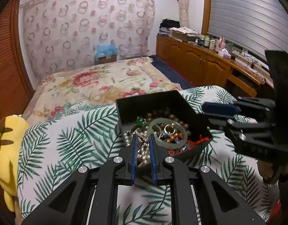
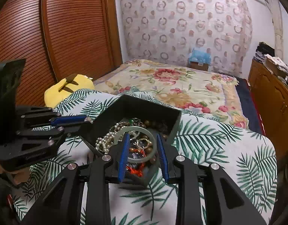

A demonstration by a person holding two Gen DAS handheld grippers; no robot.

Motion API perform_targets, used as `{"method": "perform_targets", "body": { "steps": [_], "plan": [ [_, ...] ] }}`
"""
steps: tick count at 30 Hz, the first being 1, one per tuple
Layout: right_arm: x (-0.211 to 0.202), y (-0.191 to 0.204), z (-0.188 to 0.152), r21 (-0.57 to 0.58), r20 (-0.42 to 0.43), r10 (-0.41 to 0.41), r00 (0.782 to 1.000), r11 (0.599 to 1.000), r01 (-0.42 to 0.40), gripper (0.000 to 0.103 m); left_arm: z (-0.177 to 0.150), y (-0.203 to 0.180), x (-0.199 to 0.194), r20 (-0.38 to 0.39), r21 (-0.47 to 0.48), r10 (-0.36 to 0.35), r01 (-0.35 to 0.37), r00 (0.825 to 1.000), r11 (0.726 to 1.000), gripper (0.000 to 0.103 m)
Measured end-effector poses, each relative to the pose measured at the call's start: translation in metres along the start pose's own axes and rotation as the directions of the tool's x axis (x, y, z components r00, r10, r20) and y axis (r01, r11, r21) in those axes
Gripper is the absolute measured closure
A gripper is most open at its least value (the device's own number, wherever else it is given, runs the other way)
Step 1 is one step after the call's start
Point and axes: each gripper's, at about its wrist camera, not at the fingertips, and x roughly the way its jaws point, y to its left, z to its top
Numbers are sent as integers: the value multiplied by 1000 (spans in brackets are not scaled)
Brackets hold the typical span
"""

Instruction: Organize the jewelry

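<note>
A black open box sits on a leaf-print cushion. It holds a pale green bangle, brown beads, a red cord, rings and pearls. My left gripper is at the box's near-left corner, its jaws almost together on a bunch of pearl necklace. My right gripper hangs open just above the bangle, touching nothing. In the left wrist view its blue pad is over the box's right wall.
A yellow plush toy lies at the cushion's far-left side. Beyond the box spreads a floral quilt on the bed. Wooden cabinets with clutter line the right wall, and a slatted wardrobe door stands on the left.
</note>
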Motion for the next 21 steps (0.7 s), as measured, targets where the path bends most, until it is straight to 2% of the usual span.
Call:
{"method": "perform_targets", "body": {
  "steps": [4,5,8,10,13,14,15,16,18,21],
  "plan": [
    [-11,-7,-8,19,9,-25,1000,1000,25,71,5,-5,4,5,4,6,-7,1000,1000,91],
    [-13,-8,-10,23,11,-27,1000,999,27,71,6,-5,5,1,-1,3,-3,1000,1000,88],
    [-20,-12,-15,46,20,-30,999,998,29,71,5,-5,5,6,-10,9,-9,1000,1000,68],
    [-24,-11,-19,55,25,-35,999,998,34,71,3,-5,3,6,-13,12,-11,1000,1000,64],
    [-31,-10,-23,73,36,-43,998,996,41,71,1,-6,-1,11,-20,22,-22,1000,1000,49],
    [-34,-10,-25,81,41,-48,998,996,44,71,0,-6,-5,17,-25,34,-33,999,999,39],
    [-38,-9,-27,88,47,-53,997,995,49,68,-1,-5,-8,25,-29,40,-39,999,999,30],
    [-41,-8,-28,95,53,-59,997,994,53,65,-3,-5,-13,33,-34,45,-44,998,998,26],
    [-49,-6,-31,113,69,-67,995,992,59,53,-4,-5,-21,45,-41,58,-56,997,998,16],
    [-64,-1,-35,139,96,-87,992,988,73,41,-10,-6,-34,64,-50,89,-86,994,995,8]
  ]
}}
